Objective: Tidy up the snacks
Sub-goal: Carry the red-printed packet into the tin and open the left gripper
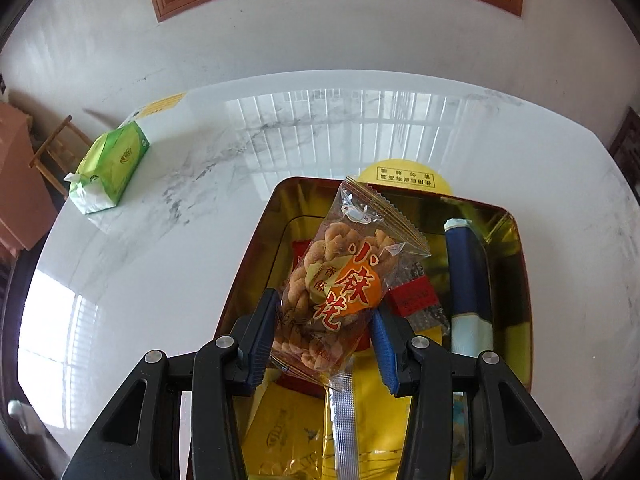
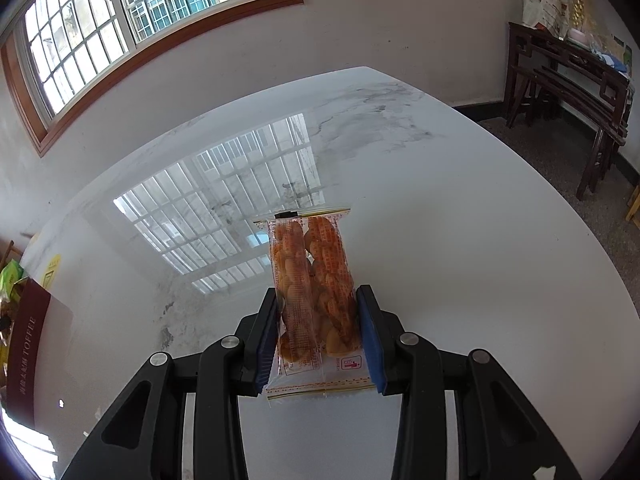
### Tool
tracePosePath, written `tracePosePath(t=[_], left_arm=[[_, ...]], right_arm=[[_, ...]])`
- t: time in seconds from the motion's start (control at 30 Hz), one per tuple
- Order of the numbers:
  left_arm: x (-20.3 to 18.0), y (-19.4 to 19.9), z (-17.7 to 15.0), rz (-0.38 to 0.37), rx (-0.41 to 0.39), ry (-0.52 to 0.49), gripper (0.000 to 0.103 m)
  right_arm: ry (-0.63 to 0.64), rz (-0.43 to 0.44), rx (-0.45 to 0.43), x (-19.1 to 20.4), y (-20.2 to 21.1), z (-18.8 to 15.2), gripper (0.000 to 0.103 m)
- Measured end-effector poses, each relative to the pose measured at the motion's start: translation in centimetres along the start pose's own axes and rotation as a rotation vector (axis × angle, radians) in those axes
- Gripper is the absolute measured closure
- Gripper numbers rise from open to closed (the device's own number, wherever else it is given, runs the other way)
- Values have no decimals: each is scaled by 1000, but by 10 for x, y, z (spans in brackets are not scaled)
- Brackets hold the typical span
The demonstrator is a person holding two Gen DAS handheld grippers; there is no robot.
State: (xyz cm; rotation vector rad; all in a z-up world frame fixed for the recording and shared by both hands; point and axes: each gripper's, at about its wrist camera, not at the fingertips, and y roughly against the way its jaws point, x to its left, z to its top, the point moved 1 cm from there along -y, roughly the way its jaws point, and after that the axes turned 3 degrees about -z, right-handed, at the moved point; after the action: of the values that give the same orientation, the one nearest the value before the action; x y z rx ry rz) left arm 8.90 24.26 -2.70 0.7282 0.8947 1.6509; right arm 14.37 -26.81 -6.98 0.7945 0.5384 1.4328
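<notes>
Pinching crinkly clear twist packs, the left gripper (image 1: 326, 322) hangs over the glossy gold tin (image 1: 516, 264), the right gripper (image 2: 318, 328) over bare marble (image 2: 460, 240).

The clear twist-snack packet (image 1: 340, 280) carries large red characters "小麻花" on an orange patch. In the right wrist view, a dark red box (image 2: 30, 356) at the left edge reads "TOFFEE" in gold after some unreadable characters. Print on the yellow round sticker (image 1: 404, 176) on the counter (image 1: 160, 260) is too small to read.
</notes>
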Motion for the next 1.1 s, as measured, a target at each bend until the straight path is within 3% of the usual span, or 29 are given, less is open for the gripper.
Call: tracePosePath(t=[0.5,0.77,0.9,1.1], left_arm=[[-3,19,-12,33,-65,-38,50],[-9,66,-29,39,-143,-26,45],[-16,95,-43,58,-186,-23,36],[-23,120,-63,49,-204,-13,34]], right_arm=[[6,-8,1,2,1,0,67],[24,-14,3,5,0,-1,67],[35,-12,4,8,3,-5,67],[61,-1,8,18,10,-15,67]])
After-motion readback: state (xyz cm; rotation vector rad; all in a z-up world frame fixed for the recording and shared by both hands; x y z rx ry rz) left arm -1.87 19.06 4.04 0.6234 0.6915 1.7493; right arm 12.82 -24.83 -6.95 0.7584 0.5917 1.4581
